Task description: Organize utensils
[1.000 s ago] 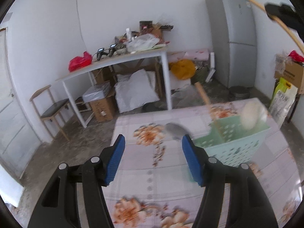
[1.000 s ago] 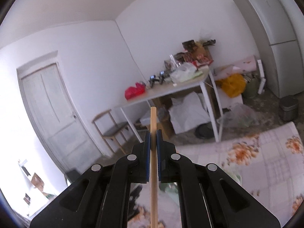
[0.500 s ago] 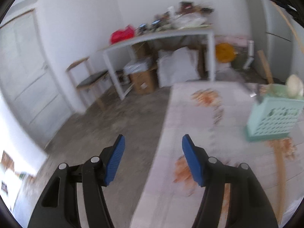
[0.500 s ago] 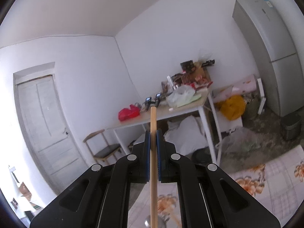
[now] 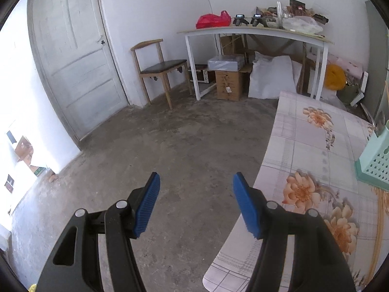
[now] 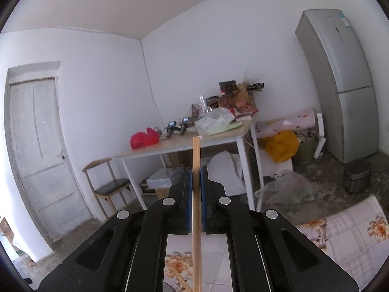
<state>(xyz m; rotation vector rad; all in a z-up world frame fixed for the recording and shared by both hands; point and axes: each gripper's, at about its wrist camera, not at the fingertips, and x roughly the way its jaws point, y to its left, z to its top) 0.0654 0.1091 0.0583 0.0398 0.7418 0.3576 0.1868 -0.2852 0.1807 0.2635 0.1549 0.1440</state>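
Note:
My right gripper (image 6: pixel 196 170) is shut on a long wooden stick (image 6: pixel 196 153) that stands upright between its blue pads, high above the floral tablecloth (image 6: pixel 345 233). Another wooden utensil (image 6: pixel 181 279) lies on the cloth below. My left gripper (image 5: pixel 196 182) is open and empty, held over the concrete floor just left of the table's edge (image 5: pixel 265 155). A mint green perforated basket (image 5: pixel 374 160) stands on the table at the far right of the left wrist view. A thin wooden stick (image 5: pixel 379 219) lies on the cloth below the basket.
A white side table (image 5: pixel 255 32) with clutter stands at the far wall, boxes and sacks under it. A wooden chair (image 5: pixel 158 68) and a white door (image 5: pixel 73 56) are at the left. A grey fridge (image 6: pixel 340 82) stands at the right.
My left gripper has swung left, away from the basket, and now points at the floor beside the table. My right gripper has tilted up with the stick still held.

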